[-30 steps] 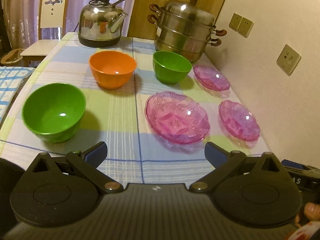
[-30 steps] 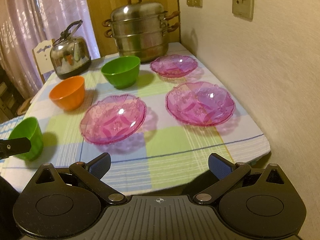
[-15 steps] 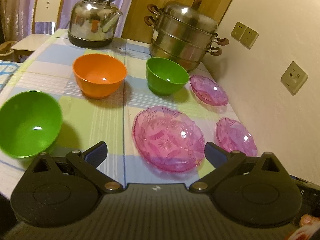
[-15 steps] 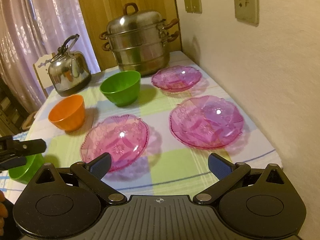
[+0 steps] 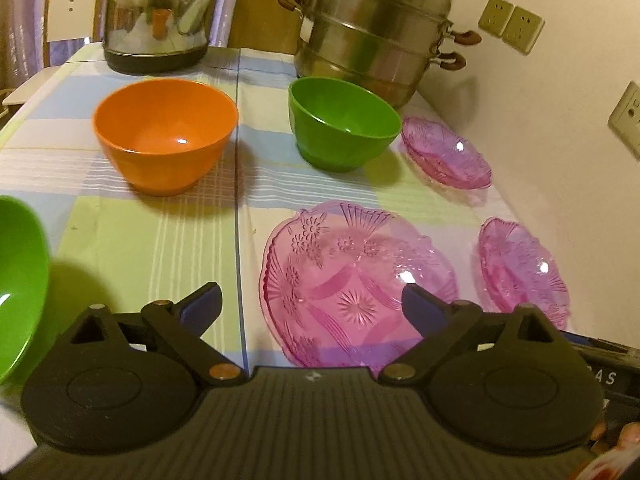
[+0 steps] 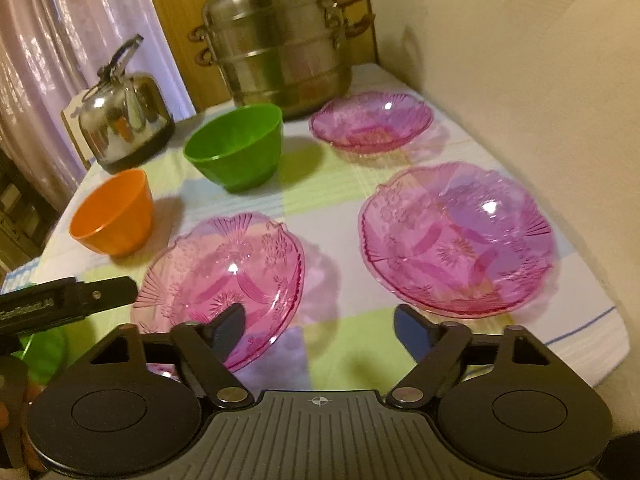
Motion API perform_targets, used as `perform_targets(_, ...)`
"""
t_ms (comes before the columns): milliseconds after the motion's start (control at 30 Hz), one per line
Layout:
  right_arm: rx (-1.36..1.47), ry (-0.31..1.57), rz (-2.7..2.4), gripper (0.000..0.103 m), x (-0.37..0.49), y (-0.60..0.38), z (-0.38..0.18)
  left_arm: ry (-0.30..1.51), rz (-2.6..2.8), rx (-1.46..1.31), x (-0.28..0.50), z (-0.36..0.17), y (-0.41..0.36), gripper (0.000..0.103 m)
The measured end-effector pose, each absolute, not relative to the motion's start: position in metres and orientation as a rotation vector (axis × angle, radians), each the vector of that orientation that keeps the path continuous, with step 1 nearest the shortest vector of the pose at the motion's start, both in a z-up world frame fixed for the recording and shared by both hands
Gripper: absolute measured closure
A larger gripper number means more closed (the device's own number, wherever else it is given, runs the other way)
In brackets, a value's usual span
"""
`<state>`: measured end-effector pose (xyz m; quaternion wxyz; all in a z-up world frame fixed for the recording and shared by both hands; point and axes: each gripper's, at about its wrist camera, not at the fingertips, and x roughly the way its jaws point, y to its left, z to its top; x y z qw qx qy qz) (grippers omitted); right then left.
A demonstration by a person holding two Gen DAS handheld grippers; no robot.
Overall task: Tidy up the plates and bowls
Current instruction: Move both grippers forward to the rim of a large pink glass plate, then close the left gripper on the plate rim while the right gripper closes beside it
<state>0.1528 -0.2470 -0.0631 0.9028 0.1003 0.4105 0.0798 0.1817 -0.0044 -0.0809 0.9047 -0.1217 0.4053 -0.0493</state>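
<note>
Nothing is stacked yet: three pink plates [image 6: 456, 236] and three bowls [image 5: 344, 120] lie apart on the worktop [image 5: 160, 248]. The left claw [image 5: 312, 306] and the right claw [image 6: 318, 330] have just been closing a little, but both are spread and hold nothing.

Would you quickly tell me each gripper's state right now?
Left gripper: open, holding nothing, jaws just closing slightly.
Right gripper: open, holding nothing, jaws just closing.

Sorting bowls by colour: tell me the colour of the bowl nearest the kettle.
Orange bowl, clearest in the left wrist view.
</note>
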Motion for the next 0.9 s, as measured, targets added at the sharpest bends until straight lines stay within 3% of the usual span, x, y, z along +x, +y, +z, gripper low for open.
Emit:
perform_targets(467,0.234,0.875,0.179,0.054,0.188,-0.237,-0.098,0.812,-0.123,-0.233,0.199,-0.109,-0.002,0.028)
perform_targets(633,0.237,0.882,0.17,0.059,0.193,-0.235,-0.102,0.825,-0.125,-0.241,0.203,-0.114,-0.005,0.053)
perform_targets(900,0.263,0.9,0.165,0.065,0.199,-0.233,-0.105,0.859,-0.104,-0.272,0.204,-0.123,0.001,0.069)
